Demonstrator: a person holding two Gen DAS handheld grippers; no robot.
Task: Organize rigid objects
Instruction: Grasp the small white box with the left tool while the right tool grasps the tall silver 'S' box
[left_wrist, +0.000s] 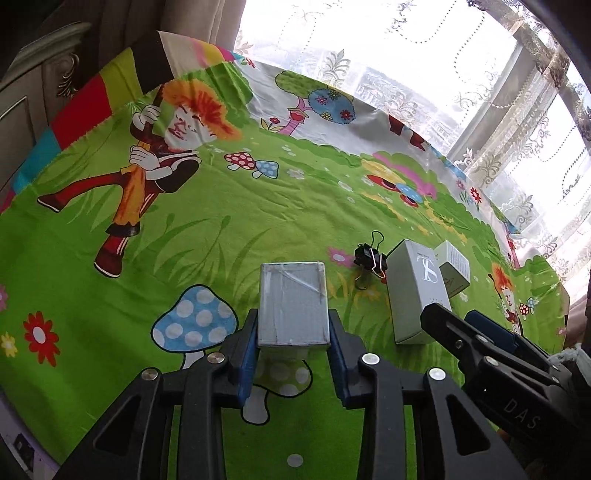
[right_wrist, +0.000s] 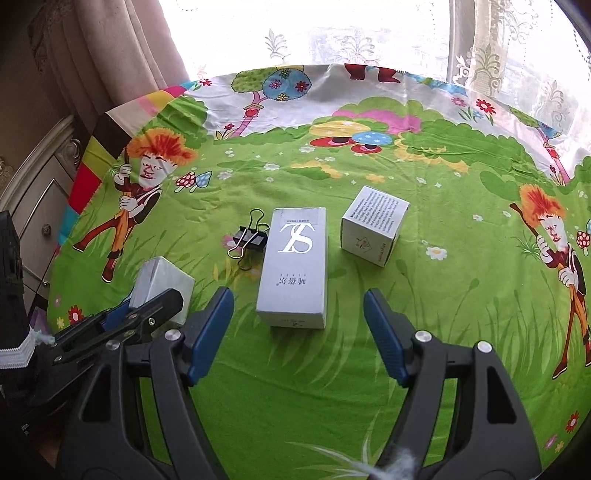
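On the left, the left gripper (left_wrist: 293, 354) pinches a grey box (left_wrist: 293, 304) between its blue pads (left_wrist: 246, 363), jaws closed onto the box's two sides, the box held just above the green cloth (left_wrist: 221, 229). In the right wrist view the same box (right_wrist: 162, 286) sits at the near left, clamped at the tip of the left gripper (right_wrist: 155, 306). Right of it a black binder clip (right_wrist: 249, 238) lies on the cloth, just beside the far left corner of a tall white box (right_wrist: 295, 267) lying flat. Farther right, apart from it, stands a small cube box (right_wrist: 373, 230). The right gripper (right_wrist: 297, 332) has its jaws spread wide, empty, near the tall box's near end without touching it.
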